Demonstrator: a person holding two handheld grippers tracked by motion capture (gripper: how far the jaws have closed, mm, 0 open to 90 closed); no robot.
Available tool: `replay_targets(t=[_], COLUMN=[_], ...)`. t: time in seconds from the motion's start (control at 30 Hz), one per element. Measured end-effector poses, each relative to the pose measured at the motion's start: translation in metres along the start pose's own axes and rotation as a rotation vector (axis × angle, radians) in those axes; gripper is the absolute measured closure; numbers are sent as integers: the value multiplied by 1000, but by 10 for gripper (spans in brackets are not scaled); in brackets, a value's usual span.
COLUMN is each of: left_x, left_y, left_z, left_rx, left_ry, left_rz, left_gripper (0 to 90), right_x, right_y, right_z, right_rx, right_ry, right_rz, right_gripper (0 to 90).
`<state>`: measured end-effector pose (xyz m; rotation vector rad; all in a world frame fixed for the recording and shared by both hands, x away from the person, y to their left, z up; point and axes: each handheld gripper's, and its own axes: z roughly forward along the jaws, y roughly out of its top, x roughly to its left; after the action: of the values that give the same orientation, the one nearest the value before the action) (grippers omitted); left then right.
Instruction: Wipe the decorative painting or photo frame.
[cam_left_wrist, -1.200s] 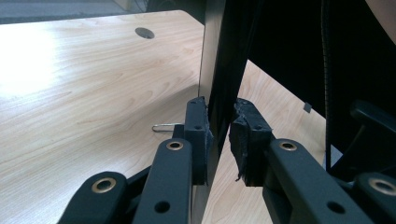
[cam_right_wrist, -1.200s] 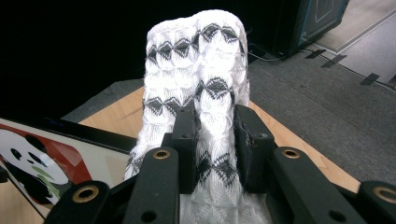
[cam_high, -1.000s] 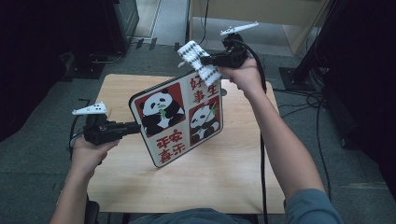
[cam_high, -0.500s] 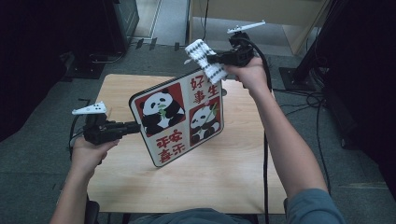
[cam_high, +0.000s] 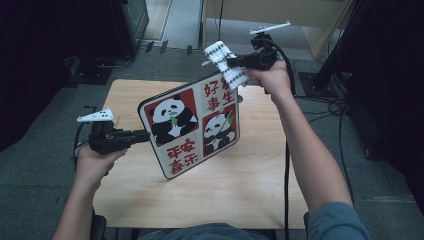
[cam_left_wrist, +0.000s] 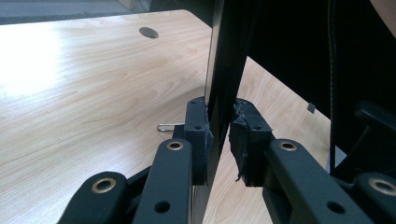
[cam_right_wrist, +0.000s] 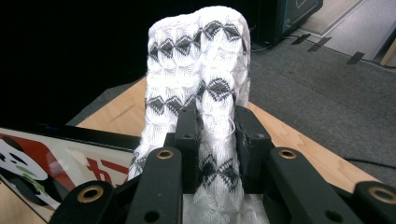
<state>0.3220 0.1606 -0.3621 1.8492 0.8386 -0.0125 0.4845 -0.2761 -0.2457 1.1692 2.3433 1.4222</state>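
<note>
A square panda board (cam_high: 192, 129) with red Chinese characters stands tilted above the wooden table (cam_high: 260, 175). My left gripper (cam_high: 142, 135) is shut on its left edge; in the left gripper view the pads (cam_left_wrist: 198, 135) clamp the board's thin dark edge (cam_left_wrist: 224, 60). My right gripper (cam_high: 235, 62) is raised above the board's top right corner, shut on a white knitted cloth (cam_high: 225, 62) with grey diamond patterns. In the right gripper view the cloth (cam_right_wrist: 201, 79) bunches up between the jaws, and the board's top edge (cam_right_wrist: 56, 154) lies below at the left.
A small metal clip (cam_left_wrist: 168, 126) lies on the table near a round cable hole (cam_left_wrist: 148, 32). Cables (cam_high: 287, 165) trail from the right gripper along the arm. Dark equipment and grey carpet (cam_high: 50, 170) surround the table.
My right gripper has lifted the cloth up and to the right, off the board's top corner. The left gripper and the board have stayed where they were.
</note>
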Motion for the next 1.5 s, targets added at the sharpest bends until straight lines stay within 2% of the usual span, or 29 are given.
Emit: replay_targets(t=[0.2, 0.53, 0.87, 1.2, 1.5], left_x=[1, 0, -1, -1, -1], left_y=[0, 1, 2, 2, 2], left_z=[0, 1, 5, 6, 7], left_rx=[0, -1, -1, -2, -2], left_ry=[-4, 2, 0, 3, 3], left_rz=[-2, 2, 6, 4, 2], left_gripper=[774, 767, 765, 770, 771], right_x=[-8, -17, -22, -29, -28], right_y=[-2, -9, -16, -32, -40], right_z=[-5, -9, -8, -6, -3], right_rx=[12, 40, 51, 59, 67], right_ry=[-25, -48, -47, -44, -46], right_rz=[21, 27, 35, 39, 51], right_gripper=[760, 764, 766, 769, 770])
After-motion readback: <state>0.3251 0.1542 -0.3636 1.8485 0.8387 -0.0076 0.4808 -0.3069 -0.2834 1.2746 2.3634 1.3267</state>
